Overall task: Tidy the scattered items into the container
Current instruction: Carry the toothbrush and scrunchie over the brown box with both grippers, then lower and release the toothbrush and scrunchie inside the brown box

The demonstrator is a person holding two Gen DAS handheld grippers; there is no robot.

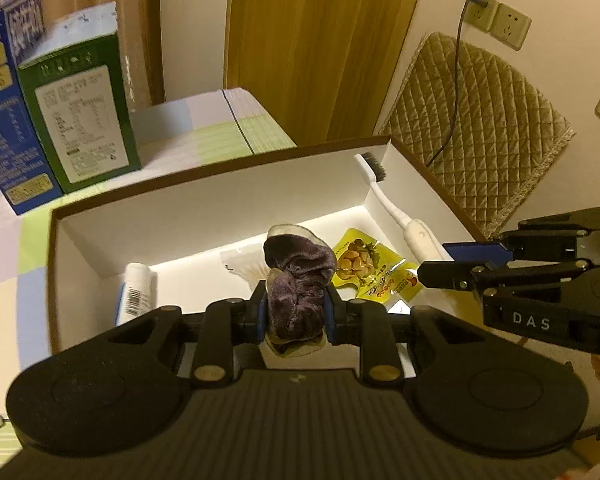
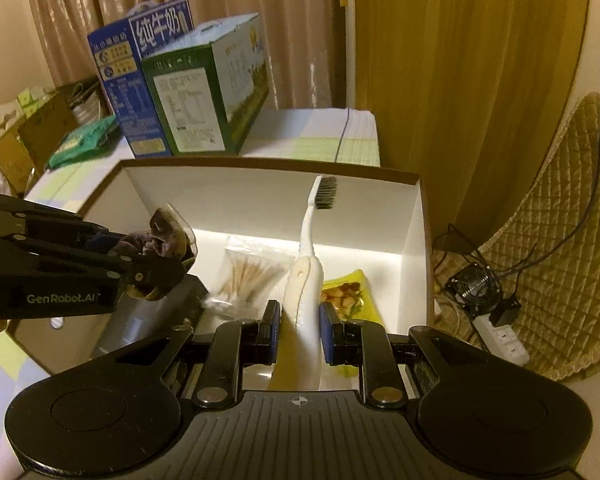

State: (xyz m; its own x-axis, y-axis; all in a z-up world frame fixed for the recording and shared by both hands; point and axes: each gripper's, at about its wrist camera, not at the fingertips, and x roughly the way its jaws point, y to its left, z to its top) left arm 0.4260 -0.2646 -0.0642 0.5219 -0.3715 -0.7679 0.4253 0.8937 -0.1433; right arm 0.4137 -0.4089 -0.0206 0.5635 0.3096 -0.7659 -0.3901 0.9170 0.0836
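A white open box stands on the checked table. My left gripper is shut on a purple velvet scrunchie in a clear wrapper and holds it over the box; it also shows in the right wrist view. My right gripper has its jaws around the handle of a white toothbrush, whose head leans on the box's far wall; a small gap shows on each side. In the box lie a yellow snack packet, a bag of cotton swabs and a white tube.
A blue milk carton and a green carton stand behind the box. A quilted tan cushion leans on the wall to the right. A fan and a power strip lie on the floor.
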